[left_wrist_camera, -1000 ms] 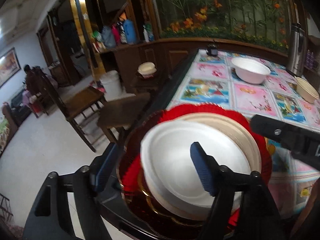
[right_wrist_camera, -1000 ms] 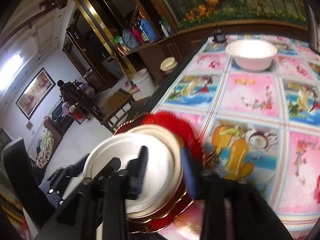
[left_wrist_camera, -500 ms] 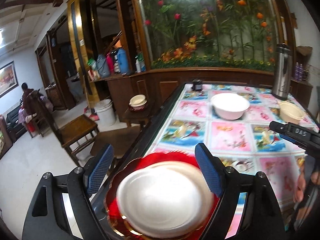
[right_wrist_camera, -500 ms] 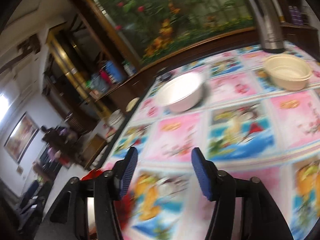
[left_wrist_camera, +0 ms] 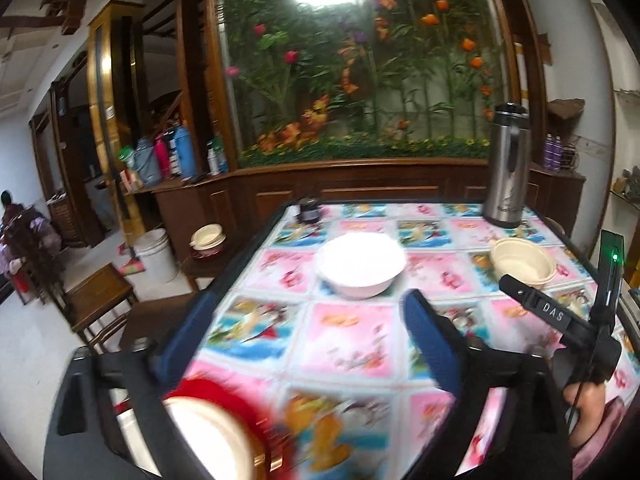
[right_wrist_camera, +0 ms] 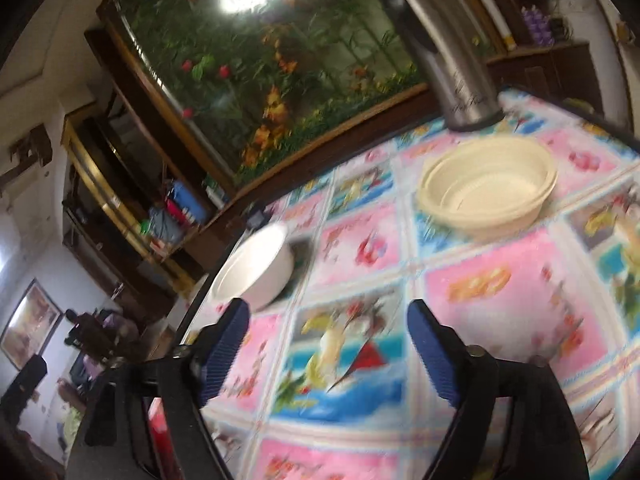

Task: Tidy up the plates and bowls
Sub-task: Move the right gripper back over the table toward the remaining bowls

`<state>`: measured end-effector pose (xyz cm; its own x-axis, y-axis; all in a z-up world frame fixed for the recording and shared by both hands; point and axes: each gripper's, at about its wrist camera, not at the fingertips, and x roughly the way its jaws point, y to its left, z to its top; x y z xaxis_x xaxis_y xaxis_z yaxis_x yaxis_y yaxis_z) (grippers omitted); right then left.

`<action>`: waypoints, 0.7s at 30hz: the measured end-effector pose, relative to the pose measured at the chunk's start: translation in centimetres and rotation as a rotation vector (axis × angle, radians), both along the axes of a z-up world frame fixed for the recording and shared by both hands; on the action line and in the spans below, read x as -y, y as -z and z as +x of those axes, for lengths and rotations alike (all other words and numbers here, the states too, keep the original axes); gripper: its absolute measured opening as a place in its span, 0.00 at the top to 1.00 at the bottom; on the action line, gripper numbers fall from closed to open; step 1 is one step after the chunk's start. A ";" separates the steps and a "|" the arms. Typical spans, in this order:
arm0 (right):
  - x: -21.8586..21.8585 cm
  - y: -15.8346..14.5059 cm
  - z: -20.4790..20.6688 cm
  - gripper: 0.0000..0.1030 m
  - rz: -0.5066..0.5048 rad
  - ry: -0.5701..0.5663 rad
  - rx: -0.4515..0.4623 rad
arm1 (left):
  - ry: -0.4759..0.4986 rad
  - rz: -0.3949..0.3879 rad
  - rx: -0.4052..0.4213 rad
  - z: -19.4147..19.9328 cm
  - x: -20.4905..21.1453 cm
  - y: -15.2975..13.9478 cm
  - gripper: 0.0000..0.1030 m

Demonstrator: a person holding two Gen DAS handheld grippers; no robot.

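Note:
A stack of plates (left_wrist_camera: pixel 208 436), white on cream on red, sits at the table's near left corner, low in the left wrist view. My left gripper (left_wrist_camera: pixel 312 344) is open and empty above the tablecloth, past the stack. A white bowl (left_wrist_camera: pixel 361 265) stands mid-table and a cream bowl (left_wrist_camera: pixel 522 264) to its right. In the right wrist view my right gripper (right_wrist_camera: pixel 328 344) is open and empty over the cloth; the white bowl (right_wrist_camera: pixel 256 272) lies ahead left, the cream bowl (right_wrist_camera: pixel 488 186) ahead right.
A steel thermos (left_wrist_camera: pixel 505 168) stands at the table's far right corner and a small dark jar (left_wrist_camera: pixel 308 210) at the far left. The table edge (left_wrist_camera: pixel 224 280) runs along the left, with wooden chairs (left_wrist_camera: pixel 96 300) and a white bucket (left_wrist_camera: pixel 156 256) beyond.
Both grippers have let go of the plate stack, opened and lifted away. The left view has risen toward the bowls. The right gripper has swung right toward the cream bowl.

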<state>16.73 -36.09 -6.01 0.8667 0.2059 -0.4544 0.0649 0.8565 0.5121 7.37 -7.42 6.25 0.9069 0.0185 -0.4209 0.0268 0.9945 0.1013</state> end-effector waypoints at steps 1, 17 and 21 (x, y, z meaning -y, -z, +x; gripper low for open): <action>0.2 0.0 0.0 0.09 0.000 0.006 0.012 | 0.019 -0.002 -0.003 0.8 1.2 0.1 0.00; 7.2 1.1 4.2 0.00 0.197 0.013 0.025 | 0.068 -0.073 -0.154 11.0 10.6 4.5 0.00; 8.8 2.1 5.0 0.00 0.262 0.036 -0.004 | 0.074 -0.077 -0.181 12.4 12.0 5.4 0.00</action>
